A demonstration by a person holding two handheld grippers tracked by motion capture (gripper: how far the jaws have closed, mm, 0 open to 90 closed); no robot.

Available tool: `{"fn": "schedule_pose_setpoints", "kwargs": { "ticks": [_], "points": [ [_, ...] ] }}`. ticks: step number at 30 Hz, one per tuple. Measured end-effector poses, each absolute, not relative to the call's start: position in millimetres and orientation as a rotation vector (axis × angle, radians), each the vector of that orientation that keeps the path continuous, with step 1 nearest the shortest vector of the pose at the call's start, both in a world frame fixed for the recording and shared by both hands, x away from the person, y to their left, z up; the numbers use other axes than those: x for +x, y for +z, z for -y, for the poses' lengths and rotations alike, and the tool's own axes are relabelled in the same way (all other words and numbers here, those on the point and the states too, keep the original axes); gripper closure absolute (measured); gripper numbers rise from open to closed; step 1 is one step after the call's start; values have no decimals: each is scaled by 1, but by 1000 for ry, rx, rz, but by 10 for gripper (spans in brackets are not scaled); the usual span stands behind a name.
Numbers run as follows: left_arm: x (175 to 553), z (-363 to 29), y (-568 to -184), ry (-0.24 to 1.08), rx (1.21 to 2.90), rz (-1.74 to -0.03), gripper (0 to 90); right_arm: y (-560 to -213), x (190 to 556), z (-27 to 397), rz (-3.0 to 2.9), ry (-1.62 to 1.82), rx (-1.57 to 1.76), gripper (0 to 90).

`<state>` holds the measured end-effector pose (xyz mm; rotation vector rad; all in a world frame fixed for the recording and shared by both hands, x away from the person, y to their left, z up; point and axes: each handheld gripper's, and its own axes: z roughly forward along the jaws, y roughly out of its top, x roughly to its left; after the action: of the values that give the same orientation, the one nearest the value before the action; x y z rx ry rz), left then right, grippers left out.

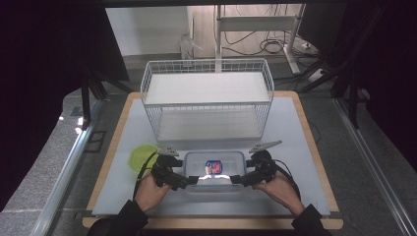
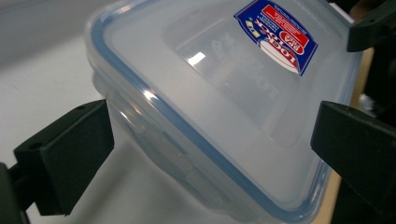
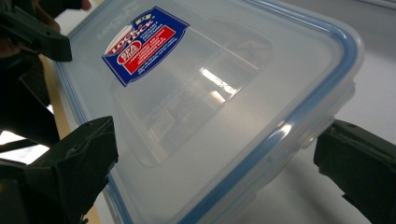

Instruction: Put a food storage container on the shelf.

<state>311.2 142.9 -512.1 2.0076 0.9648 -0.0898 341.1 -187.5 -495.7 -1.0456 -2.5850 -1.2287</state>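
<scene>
A clear plastic container with a blue-sealed lid and a red and blue label sits near the table's front edge. My left gripper is at its front left corner and my right gripper at its front right corner. In the left gripper view the container lies between the wide-apart jaws of the left gripper. The right gripper view shows the container likewise between the jaws of the right gripper. Both grippers are open, straddling the corners; whether any jaw touches the container I cannot tell.
A white wire basket with two shelves stands just behind the container. A yellow-green round item lies left of my left gripper. The pale mat covers a wooden table, with bare room at right.
</scene>
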Motion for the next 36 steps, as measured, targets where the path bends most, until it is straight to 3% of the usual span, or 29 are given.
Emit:
{"fn": "schedule_pose_setpoints", "kwargs": {
  "ticks": [4, 17, 22, 24, 27, 36],
  "points": [
    [313, -140, -515, -137, 1996, -976, 0, -497, 343, 188, 2554, -1222, -1058, 26],
    [283, -133, -503, 51, 2107, -891, 18, -485, 315, 190, 2659, -1226, -1065, 149],
    [272, -141, -499, 89, 2071, -887, 139, -481, 300, 191, 2721, -1233, -1046, 206],
    [269, -146, -499, 76, 2038, -890, 235, -478, 296, 196, 2700, -1266, -1063, 293],
    [266, -151, -500, 57, 2007, -884, 279, -478, 297, 204, 2643, -1309, -1068, 363],
    [273, -150, -508, -3, 1995, -866, 191, -478, 297, 213, 2594, -1335, -1056, 431]
  ]
}}
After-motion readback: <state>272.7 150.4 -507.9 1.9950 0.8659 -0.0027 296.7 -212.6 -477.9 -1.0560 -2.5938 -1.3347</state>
